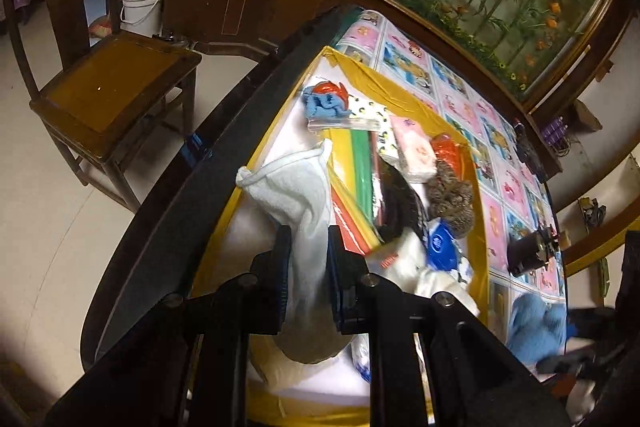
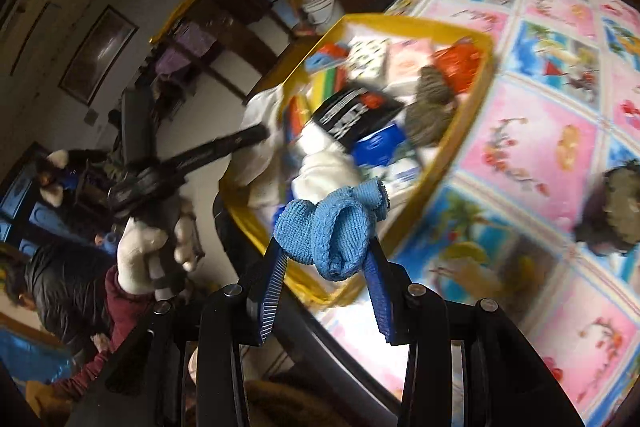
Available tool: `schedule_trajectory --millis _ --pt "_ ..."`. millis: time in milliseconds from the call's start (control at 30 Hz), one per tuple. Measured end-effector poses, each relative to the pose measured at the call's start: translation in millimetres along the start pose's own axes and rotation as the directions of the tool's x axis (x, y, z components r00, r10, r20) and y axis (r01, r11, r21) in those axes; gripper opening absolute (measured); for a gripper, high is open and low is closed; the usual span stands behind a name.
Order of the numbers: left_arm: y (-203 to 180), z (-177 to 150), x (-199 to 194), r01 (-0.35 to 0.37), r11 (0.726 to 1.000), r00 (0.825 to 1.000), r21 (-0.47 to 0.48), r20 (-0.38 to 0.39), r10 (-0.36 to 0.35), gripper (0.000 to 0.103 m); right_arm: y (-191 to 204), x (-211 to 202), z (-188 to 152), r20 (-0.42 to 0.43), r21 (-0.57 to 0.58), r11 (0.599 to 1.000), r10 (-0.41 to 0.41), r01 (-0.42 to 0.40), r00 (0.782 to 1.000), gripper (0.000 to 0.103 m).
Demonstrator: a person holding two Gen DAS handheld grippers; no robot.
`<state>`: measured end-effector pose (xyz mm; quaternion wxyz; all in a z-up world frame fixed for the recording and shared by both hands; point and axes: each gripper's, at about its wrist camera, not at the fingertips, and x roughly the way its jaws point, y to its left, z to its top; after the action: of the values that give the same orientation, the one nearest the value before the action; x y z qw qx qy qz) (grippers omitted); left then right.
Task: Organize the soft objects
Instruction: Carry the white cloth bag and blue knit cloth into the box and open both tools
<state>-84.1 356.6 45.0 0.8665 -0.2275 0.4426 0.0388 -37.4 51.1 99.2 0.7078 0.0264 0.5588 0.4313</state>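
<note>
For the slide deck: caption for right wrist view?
Right claw carries a blue knit sock toward the yellow-rimmed box.

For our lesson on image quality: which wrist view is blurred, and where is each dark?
Right wrist view: motion-smeared yellow box and tablecloth, blue cloth sharp. Left wrist view: sharp, white sock bright. Both: fisheye bending, dark corners.

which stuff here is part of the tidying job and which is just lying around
Part of the job:
- white sock, in the left gripper
- blue sock, in the right gripper
- yellow box of soft things

Just lying about:
- wooden chair
- white bucket
- cartoon tablecloth
</note>
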Motion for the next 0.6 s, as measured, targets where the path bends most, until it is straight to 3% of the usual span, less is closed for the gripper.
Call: schedule_trajectory --millis 200,400,533,600 --pt "4 1 18 -0.002 1.000 1.000 0.002 -0.023 0.002 0.014 15 45 2 -0.066 -0.043 0.999 0.025 -0.028 0.998 0.039" --pt "1 1 21 -0.020 1.000 1.000 0.010 0.000 0.020 0.016 17 85 10 -0.114 -0.056 0.998 -0.041 0.035 0.993 0.039" --pt "-6 -2 15 -0.070 0.997 0.997 0.036 0.038 0.068 0.026 15 97 18 -0.108 -0.042 0.997 -0.073 0.069 0.992 0.039" --pt "-10 -3 10 -0.079 0.996 0.995 0.049 0.057 0.076 0.031 17 98 20 -0.090 -0.053 0.989 -0.141 0.136 0.986 0.039"
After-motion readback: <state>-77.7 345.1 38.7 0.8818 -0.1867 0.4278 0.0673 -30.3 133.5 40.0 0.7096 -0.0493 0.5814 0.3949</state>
